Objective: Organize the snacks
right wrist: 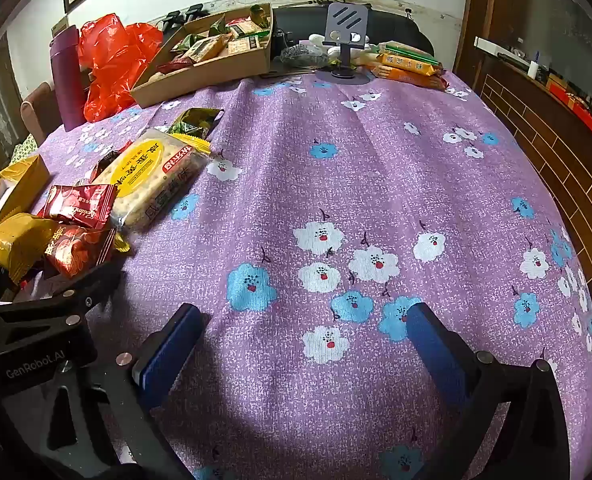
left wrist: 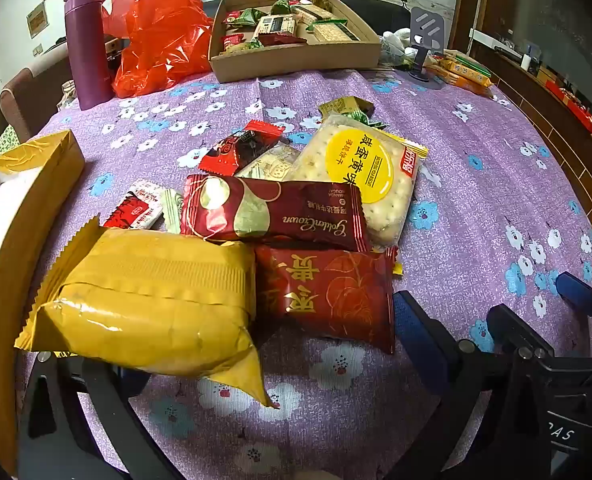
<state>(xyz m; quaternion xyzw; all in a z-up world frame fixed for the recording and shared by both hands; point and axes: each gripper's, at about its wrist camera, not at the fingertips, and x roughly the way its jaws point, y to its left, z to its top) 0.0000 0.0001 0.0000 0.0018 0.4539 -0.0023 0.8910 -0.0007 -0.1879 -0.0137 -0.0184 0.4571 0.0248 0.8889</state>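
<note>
Fingers (right wrist: 436,336) on both hands spread wide, empty; yellow packet (left wrist: 144,300) at eight o'clock could slip when pinched, being glossy.

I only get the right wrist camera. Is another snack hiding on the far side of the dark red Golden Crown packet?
Observer: Yes. In the left wrist view a small red-and-white packet lies on the tablecloth beyond the Golden Crown packet, towards the yellow box.
Operator: Is the left gripper squeezing anything?
Observer: No. The left gripper is wide open. The big yellow packet hides one finger, but nothing is pinched.
</note>
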